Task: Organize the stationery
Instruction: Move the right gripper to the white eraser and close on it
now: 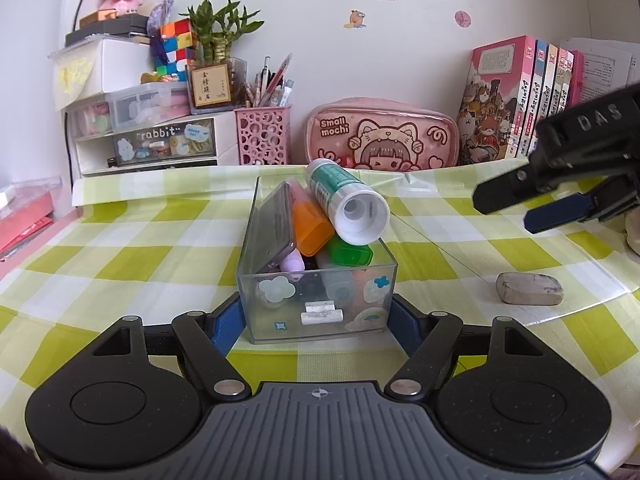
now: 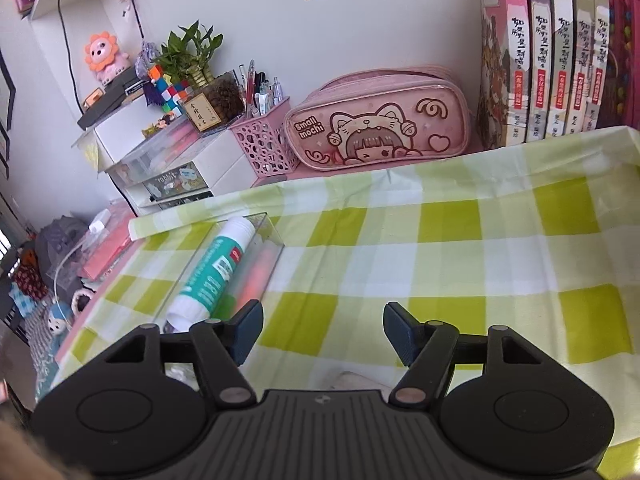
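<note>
Left wrist view: eraser (image 1: 529, 289) lies long-axis sideways, right of the clear box (image 1: 320, 296) your left gripper (image 1: 318, 318) clamps; right gripper (image 1: 516, 210), wide & empty, hangs nearer.

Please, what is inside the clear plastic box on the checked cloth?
In the clear plastic box lie an orange highlighter, a green-capped one, a purple-tipped item and a grey flat case. A white-and-green glue stick rests on top. Stickers cover the bottom.

Legible text, 3 spots
"Small mochi" is printed on the pink pencil case (image 1: 382, 136); "rabbit" is read on the drawer unit (image 1: 160, 133); "DAS" is marked on the right gripper (image 1: 516, 200) body. Book spines: Chinese chars, not made out.
</note>
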A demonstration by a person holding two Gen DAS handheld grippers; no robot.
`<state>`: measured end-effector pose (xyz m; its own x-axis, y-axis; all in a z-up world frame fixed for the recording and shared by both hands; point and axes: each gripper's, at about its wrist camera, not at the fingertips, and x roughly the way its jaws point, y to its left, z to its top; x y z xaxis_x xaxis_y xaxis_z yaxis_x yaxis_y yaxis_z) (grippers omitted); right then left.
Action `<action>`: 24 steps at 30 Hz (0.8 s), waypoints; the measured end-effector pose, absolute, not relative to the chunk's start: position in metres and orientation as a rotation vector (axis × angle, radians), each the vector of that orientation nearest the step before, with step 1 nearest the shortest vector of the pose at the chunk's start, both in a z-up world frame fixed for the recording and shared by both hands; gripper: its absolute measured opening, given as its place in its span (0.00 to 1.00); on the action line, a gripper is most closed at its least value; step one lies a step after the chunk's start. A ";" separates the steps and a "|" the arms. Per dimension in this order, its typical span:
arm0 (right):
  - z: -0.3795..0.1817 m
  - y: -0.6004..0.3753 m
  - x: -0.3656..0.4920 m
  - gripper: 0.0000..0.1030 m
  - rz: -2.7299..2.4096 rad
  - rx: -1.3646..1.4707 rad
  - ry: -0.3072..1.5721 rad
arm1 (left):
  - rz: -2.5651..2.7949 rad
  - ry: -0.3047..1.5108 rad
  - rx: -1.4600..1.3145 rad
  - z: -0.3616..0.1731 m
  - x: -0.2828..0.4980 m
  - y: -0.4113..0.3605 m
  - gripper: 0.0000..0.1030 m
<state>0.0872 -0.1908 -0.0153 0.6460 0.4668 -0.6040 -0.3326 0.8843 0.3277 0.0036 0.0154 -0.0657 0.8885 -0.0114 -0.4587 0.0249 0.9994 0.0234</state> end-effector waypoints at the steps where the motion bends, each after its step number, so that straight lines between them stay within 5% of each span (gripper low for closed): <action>1: -0.017 -0.194 0.082 0.75 0.463 0.170 0.727 | -0.018 0.476 0.030 -0.066 0.004 0.015 0.71; 24: -0.053 -0.197 0.027 0.83 0.512 -0.162 0.649 | -0.010 0.473 0.041 -0.066 0.003 0.014 0.71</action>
